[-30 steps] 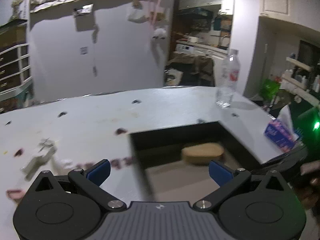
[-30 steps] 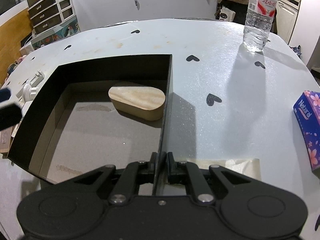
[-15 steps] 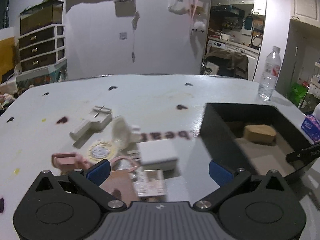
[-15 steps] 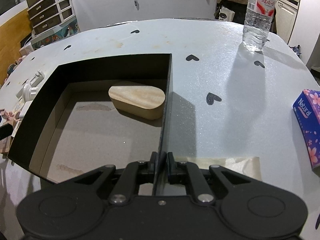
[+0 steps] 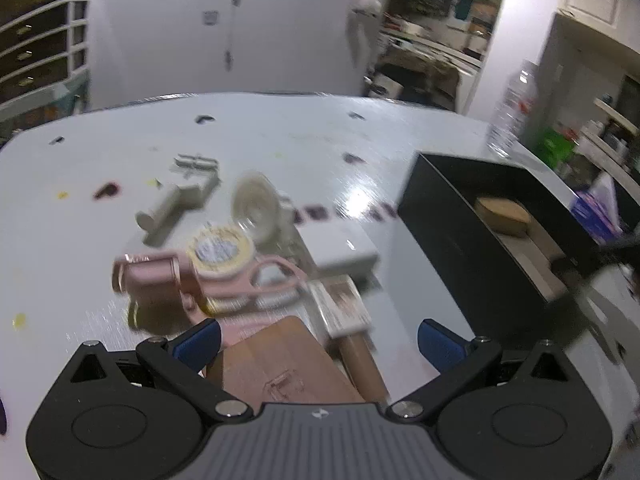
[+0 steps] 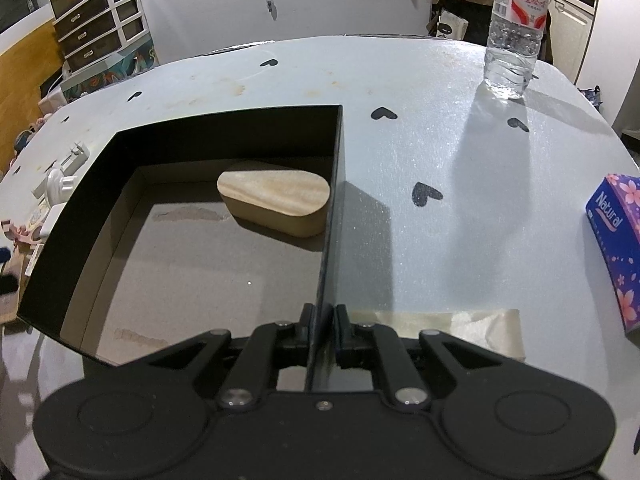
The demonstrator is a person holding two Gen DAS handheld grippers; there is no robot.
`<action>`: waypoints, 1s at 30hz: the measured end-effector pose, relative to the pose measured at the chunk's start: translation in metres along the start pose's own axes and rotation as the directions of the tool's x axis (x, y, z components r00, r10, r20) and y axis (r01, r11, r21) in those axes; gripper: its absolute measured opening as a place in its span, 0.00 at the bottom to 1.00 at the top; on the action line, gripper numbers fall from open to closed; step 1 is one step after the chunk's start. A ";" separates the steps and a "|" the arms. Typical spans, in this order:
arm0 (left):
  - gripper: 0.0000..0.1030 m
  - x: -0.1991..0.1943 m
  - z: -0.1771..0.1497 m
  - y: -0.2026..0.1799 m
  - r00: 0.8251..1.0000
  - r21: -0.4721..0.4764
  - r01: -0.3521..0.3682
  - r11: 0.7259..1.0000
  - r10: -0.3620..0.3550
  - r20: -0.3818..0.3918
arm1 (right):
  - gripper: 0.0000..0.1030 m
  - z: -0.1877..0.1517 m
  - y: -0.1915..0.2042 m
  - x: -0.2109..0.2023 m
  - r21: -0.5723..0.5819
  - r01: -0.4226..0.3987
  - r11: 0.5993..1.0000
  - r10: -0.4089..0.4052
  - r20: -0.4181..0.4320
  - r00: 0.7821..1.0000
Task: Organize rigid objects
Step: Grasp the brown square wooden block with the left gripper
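A black open box (image 6: 100, 184) sits on the white table, with a tan wooden block (image 6: 276, 196) inside near its far right corner. My right gripper (image 6: 322, 320) is shut on the box's right wall. In the left wrist view the box (image 5: 472, 240) and the block (image 5: 504, 212) lie to the right. My left gripper (image 5: 318, 340) is open above a pile: a brown wooden board (image 5: 280, 364), a pink tool (image 5: 160, 276), a round yellow tape (image 5: 220, 252), a white box (image 5: 340, 248), a beige clip (image 5: 176, 204) and a white round plug (image 5: 256, 204).
A water bottle (image 6: 514, 28) stands at the table's far right. A purple tissue pack (image 6: 620, 252) lies at the right edge. A strip of tape (image 6: 440, 328) lies beside my right gripper. Drawers (image 6: 96, 32) stand beyond the table's left side.
My left gripper has swung left from the box and come down closer over the pile. The right gripper and the box have not moved.
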State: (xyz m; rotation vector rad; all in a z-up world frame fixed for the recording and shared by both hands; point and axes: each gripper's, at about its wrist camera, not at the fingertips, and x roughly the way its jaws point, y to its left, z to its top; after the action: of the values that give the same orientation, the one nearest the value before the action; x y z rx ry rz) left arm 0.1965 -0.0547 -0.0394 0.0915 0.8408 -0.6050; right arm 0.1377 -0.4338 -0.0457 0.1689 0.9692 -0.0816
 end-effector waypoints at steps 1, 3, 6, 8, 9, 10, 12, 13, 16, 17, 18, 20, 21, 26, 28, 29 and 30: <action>1.00 -0.003 -0.003 -0.002 1.000 0.010 0.012 1.000 -0.012 -0.015 | 0.10 0.000 0.000 0.000 -0.002 0.000 1.000 0.000 -0.001 1.000; 1.00 -0.005 -0.010 -0.007 0.999 0.040 0.024 0.999 -0.022 -0.050 | 0.10 0.001 0.001 0.001 -0.007 0.000 1.000 0.000 -0.002 1.000; 1.00 -0.011 -0.021 -0.017 0.997 0.129 0.018 0.992 -0.008 -0.079 | 0.11 0.001 0.001 0.000 -0.012 -0.001 1.000 0.001 -0.004 1.000; 1.00 -0.014 -0.027 -0.023 0.995 0.175 0.022 0.984 -0.005 -0.099 | 0.11 0.001 0.001 0.000 -0.014 -0.001 1.000 0.001 -0.004 1.000; 1.00 -0.016 -0.029 -0.024 0.994 0.190 0.025 0.981 -0.005 -0.105 | 0.11 0.001 0.001 0.000 -0.014 -0.002 1.000 0.002 -0.004 1.000; 1.00 -0.018 -0.031 -0.025 0.993 0.201 0.032 0.979 -0.009 -0.115 | 0.11 0.001 0.001 0.000 -0.014 -0.002 1.000 0.002 -0.004 1.000; 1.00 -0.020 -0.033 -0.026 0.991 0.219 0.047 0.975 -0.018 -0.132 | 0.11 0.001 0.001 0.000 -0.014 -0.002 1.000 0.002 -0.004 1.000; 1.00 -0.021 -0.034 -0.025 0.990 0.229 0.049 0.972 -0.018 -0.137 | 0.11 0.001 0.001 0.000 -0.013 -0.002 1.000 0.002 -0.004 1.000; 1.00 -0.021 -0.031 -0.020 0.992 0.249 0.020 0.968 0.011 -0.124 | 0.11 0.001 0.001 0.000 -0.014 -0.002 1.000 0.002 -0.004 1.000; 1.00 -0.019 -0.028 -0.017 0.993 0.247 0.021 0.969 0.009 -0.121 | 0.11 0.001 0.001 0.000 -0.014 -0.002 1.000 0.002 -0.004 1.000; 1.00 -0.016 -0.026 -0.013 0.993 0.239 0.030 0.971 -0.001 -0.119 | 0.11 0.001 0.001 0.000 -0.014 -0.002 1.000 0.002 -0.003 1.000; 1.00 -0.010 -0.020 -0.003 0.991 0.211 0.057 0.976 -0.031 -0.127 | 0.11 0.001 0.001 0.000 -0.013 -0.003 1.000 0.003 -0.003 1.000; 1.00 -0.005 -0.018 0.001 0.990 0.199 0.071 0.977 -0.045 -0.135 | 0.11 0.001 0.001 0.000 -0.013 -0.004 1.000 0.004 -0.003 1.000; 1.00 0.004 -0.014 0.009 0.981 0.192 0.122 0.974 -0.088 -0.174 | 0.12 0.001 0.002 0.000 -0.017 -0.003 1.000 0.003 -0.001 1.000; 1.00 -0.001 -0.017 0.005 0.975 0.202 0.153 0.967 -0.115 -0.188 | 0.12 0.001 0.002 0.000 -0.016 -0.004 1.000 0.004 -0.001 1.000; 1.00 -0.004 -0.019 0.002 0.974 0.217 0.159 0.963 -0.118 -0.193 | 0.12 0.001 0.002 0.000 -0.016 -0.004 1.000 0.004 -0.001 1.000; 1.00 -0.008 -0.022 -0.002 0.972 0.233 0.165 0.959 -0.118 -0.203 | 0.12 0.001 0.002 0.000 -0.016 -0.004 1.000 0.004 -0.001 1.000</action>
State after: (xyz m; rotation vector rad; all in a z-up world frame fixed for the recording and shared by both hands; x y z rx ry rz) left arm 0.1767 -0.0460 -0.0486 0.3225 0.9559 -0.8457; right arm 0.1388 -0.4320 -0.0450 0.1559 0.9699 -0.0698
